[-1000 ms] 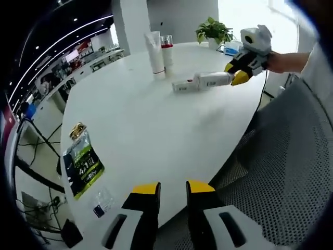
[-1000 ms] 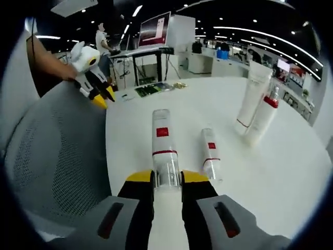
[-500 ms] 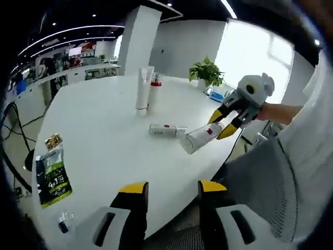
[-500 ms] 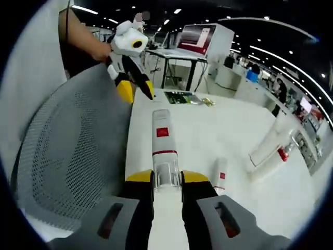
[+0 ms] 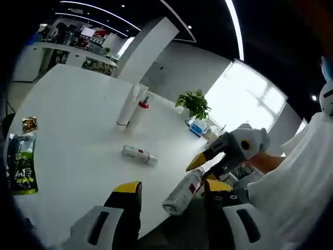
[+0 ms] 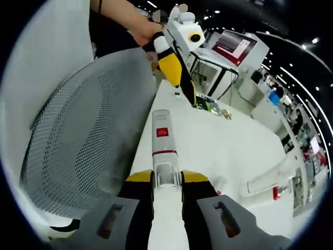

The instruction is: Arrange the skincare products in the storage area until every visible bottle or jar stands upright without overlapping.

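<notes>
Daylight floods through a large window at the far right of the left gripper view, blown out to near white, while a ceiling light strip glares above it. The white table reflects evenly, with soft shadows. In the right gripper view, ceiling spotlights dot a dark ceiling and the mesh chair back is sharp. Fisheye bending curves straight lines near both edges.
</notes>
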`<state>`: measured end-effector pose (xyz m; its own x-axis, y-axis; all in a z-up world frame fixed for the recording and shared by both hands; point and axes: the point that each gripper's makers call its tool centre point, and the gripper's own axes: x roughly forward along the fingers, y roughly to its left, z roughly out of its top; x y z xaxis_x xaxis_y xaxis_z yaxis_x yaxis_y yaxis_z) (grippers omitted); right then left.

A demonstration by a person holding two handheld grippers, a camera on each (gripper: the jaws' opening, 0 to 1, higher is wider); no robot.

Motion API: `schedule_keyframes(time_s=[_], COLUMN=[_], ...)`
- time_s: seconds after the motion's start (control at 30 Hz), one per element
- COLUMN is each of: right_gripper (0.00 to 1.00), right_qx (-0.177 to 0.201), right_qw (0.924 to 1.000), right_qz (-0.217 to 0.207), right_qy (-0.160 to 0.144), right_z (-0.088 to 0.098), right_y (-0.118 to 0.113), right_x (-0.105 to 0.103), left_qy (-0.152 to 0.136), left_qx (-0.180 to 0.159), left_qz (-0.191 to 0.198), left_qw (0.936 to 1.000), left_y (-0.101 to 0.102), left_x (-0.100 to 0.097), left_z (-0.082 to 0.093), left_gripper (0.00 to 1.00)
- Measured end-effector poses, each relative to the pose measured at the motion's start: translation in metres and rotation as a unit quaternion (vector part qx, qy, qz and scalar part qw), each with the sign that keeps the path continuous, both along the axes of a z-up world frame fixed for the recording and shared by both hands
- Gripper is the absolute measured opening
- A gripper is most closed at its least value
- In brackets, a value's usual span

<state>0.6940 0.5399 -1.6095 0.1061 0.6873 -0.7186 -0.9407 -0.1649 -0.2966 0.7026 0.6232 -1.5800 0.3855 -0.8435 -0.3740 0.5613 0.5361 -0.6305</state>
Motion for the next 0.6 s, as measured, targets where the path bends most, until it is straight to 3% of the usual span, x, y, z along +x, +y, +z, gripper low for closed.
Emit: schedule_keyframes(time_s=[0.1,0.23,0.37,0.5,0.6], right_gripper=[0.16,0.16,0.16,0.16,0.16], right_qx=[0.005,0.013,0.017,0.01,-0.002], right_qw=[0.9998,0.9987,0.9969,0.9937,0.9911], right_qz=[0.021,0.048,0.072,0.103,0.12], right_qy=[-0.005,-0.009,-0.028,-0.041,-0.058], right_z=[0.008,0.015,0.021,0.025,0.026], right_y=[0.006,0.013,0.018,0.022,0.022], right_x=[-0.006,-0.013,-0.018,-0.028,-0.031], left_qy=[0.0,0.016,0.021,0.06,0.068], left_qx=[0.001,-0.003,0.022,0.015,0.017], left_qz=[-0.021,-0.059,-0.095,-0.123,-0.134], left_qw=[0.9998,0.9981,0.995,0.9904,0.9885], left_y=[-0.011,-0.031,-0.043,-0.051,-0.055], left_x=[-0.004,-0.017,-0.029,-0.042,-0.046], left_z=[-0.002,-0.002,-0.011,-0.014,-0.017], left_gripper=[0.64,0.66,0.65,0.6,0.5])
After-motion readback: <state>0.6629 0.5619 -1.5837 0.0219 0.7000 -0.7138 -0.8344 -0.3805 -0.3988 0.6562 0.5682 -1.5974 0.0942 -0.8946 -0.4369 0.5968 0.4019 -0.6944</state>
